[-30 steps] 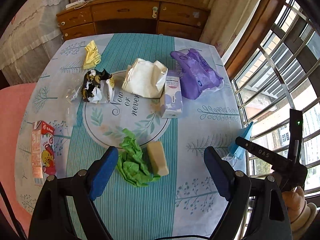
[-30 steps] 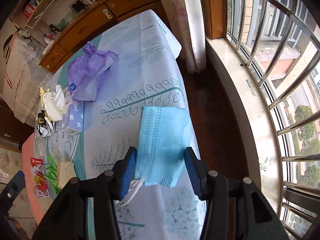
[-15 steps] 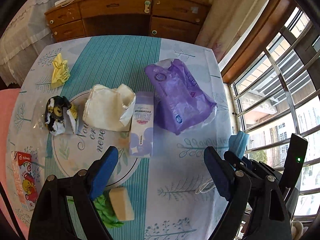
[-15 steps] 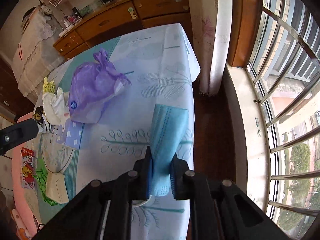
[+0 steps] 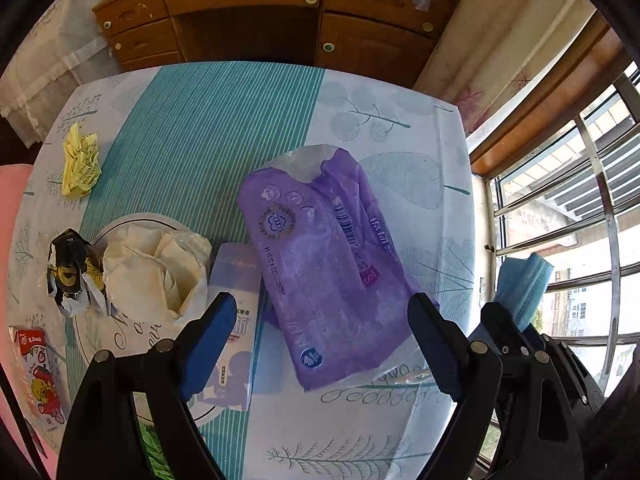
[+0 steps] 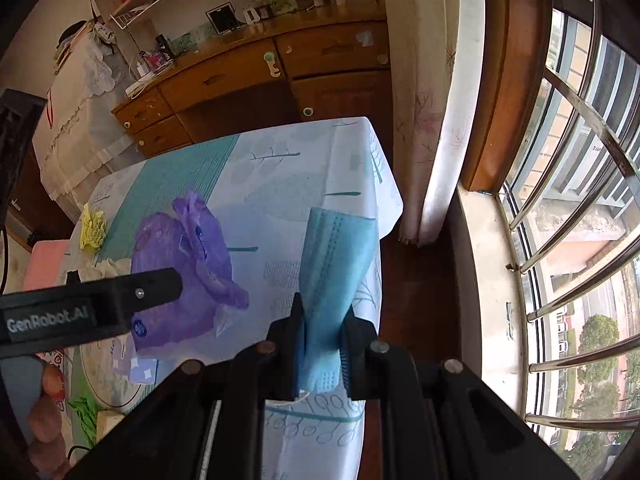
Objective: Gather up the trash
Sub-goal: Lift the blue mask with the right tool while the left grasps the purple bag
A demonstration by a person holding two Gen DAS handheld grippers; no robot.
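My right gripper [image 6: 322, 344] is shut on a blue face mask [image 6: 336, 264], held upright above the table's right edge; the mask also shows in the left wrist view [image 5: 522, 284]. My left gripper [image 5: 320, 336] is open and empty, its jaws either side of a purple plastic bag [image 5: 324, 268] lying on the tablecloth; the bag also shows in the right wrist view [image 6: 188, 264]. Other trash on the table: a small lilac carton [image 5: 236, 320], crumpled cream paper [image 5: 156, 268], a black-and-white wrapper [image 5: 70, 272], a yellow paper ball [image 5: 80, 162], a red juice carton [image 5: 38, 372].
The table [image 5: 200, 120] has a teal and white cloth. A wooden dresser [image 5: 280, 12] stands behind it. A barred window [image 6: 580, 200] and curtain [image 6: 436, 120] run along the right side. Green crumpled paper [image 6: 86, 412] lies at the near end.
My right gripper closed on the mask and lifted it off the table. My left gripper moved forward from the green paper to over the purple bag.
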